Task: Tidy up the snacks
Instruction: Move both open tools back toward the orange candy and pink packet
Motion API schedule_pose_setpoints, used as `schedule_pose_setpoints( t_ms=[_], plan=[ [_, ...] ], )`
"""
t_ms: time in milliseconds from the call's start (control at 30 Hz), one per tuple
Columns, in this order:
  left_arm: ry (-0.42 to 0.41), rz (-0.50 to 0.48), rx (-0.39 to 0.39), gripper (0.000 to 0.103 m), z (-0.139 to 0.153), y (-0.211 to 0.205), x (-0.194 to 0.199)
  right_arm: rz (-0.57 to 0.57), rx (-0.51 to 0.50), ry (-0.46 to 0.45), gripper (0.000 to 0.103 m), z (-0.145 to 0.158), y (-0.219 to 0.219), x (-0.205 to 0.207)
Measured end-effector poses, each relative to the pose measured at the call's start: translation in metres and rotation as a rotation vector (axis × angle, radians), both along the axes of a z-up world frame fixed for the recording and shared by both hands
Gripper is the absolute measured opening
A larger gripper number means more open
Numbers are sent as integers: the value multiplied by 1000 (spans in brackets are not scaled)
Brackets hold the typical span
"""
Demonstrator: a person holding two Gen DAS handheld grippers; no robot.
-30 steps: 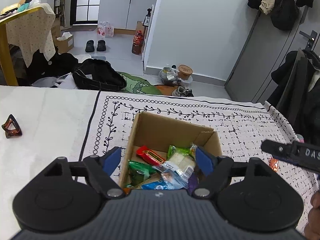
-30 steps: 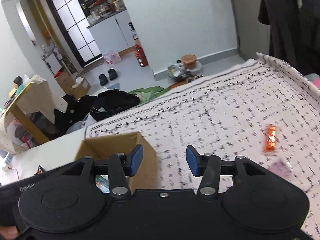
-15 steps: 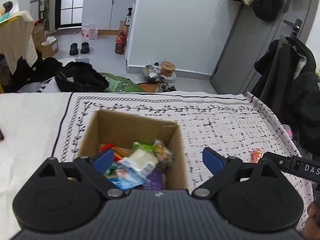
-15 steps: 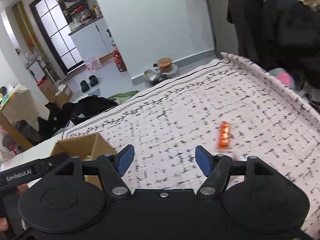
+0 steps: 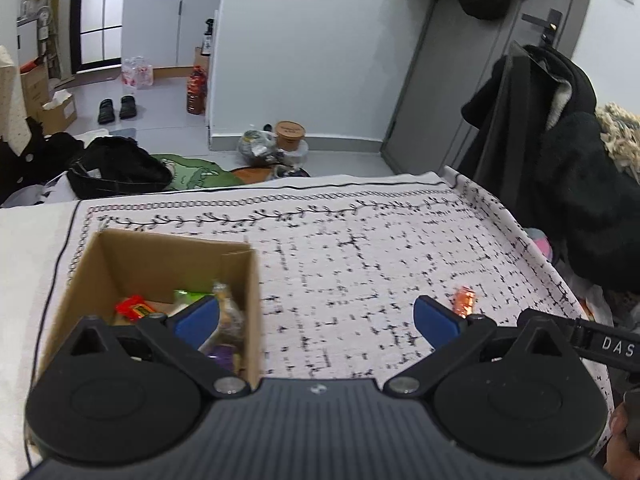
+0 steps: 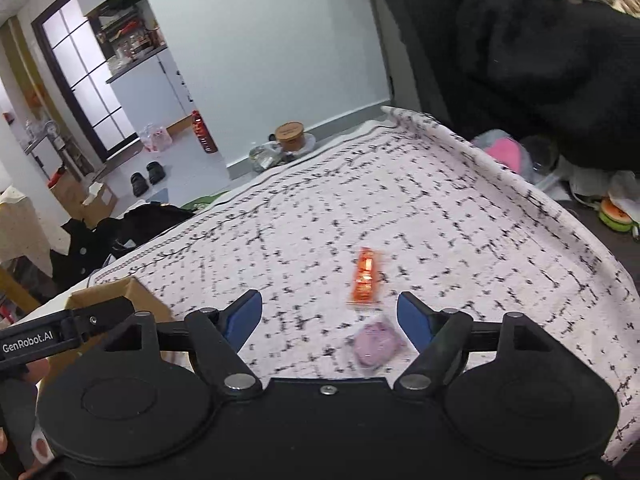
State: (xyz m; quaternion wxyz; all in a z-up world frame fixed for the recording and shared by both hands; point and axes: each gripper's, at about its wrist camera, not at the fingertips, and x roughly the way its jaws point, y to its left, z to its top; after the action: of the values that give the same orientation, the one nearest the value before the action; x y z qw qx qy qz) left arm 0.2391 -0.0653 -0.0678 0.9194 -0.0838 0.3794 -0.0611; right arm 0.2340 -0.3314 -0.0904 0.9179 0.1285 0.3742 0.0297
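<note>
Left wrist view: a black-patterned white tablecloth point(image 5: 360, 248) carries an open brown cardboard box point(image 5: 160, 256) of wrapped snacks at near left. Both the left gripper point(image 5: 316, 316) and right gripper point(image 6: 330, 316) have just been opening, nothing between their jaws. An orange snack packet point(image 6: 365, 276) and a purple wrapped snack point(image 6: 376, 346) lie near the right gripper.

Left gripper point(image 5: 316, 316): jaws spread wide, just been opening, nothing between them. Right gripper point(image 6: 330, 316): jaws apart, likewise opening, gripping nothing, angled downward.

Left tongs point(image 5: 316, 318) just widened, empty; snack-filled box point(image 5: 252, 280) at left; orange packet point(image 5: 464, 300) right.
</note>
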Motion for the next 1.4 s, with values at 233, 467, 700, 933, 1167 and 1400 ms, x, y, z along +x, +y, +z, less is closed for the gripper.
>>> schedule_pose_setpoints(
  t_ms=[233,467,700,933,1167,1400],
  plan=[
    [32,-36,-13,103,-10,-30,11,-24,6,19,69,-10,-27,5],
    [67,-80,-29,103,-22,-60,22,-47,14,46,66,-21,-52,9],
    [86,-165,-26,102,-36,-93,31,-69,23,72,66,-33,-77,11],
    [103,-251,-27,100,-50,-127,38,-83,33,90,66,-44,-99,12],
    [124,-292,-3,92,-67,-147,43,-88,28,122,66,-61,-110,11],
    [159,-337,9,86,-86,-164,45,-89,30,153,70,-70,-114,12]
  ],
)
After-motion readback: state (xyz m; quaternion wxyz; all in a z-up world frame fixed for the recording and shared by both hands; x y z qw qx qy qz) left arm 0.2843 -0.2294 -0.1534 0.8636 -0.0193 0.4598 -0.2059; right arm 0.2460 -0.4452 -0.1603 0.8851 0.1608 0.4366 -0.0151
